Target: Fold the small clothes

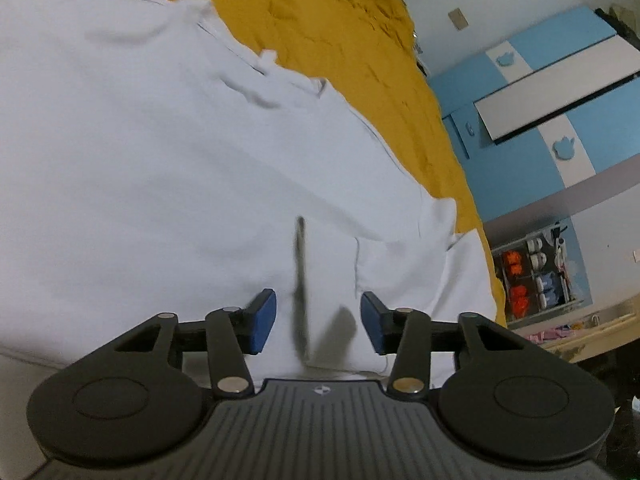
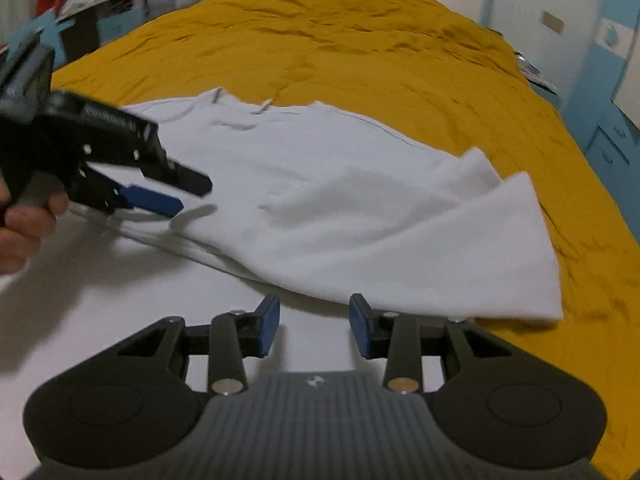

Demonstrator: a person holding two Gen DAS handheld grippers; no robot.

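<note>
Nearest, the right gripper (image 2: 314, 326) hangs with jaws apart, nothing between its pads, just short of the white garment's (image 2: 320, 200) folded hem at twelve o'clock. At ten o'clock the left gripper (image 2: 182, 196), held in a hand (image 2: 24, 220) and tilted down over the cloth, is likewise released. Beyond lies the mustard bedspread (image 2: 360, 48). I'd judge a good fold needs both pads pinching a corner each, lifting evenly.
</note>
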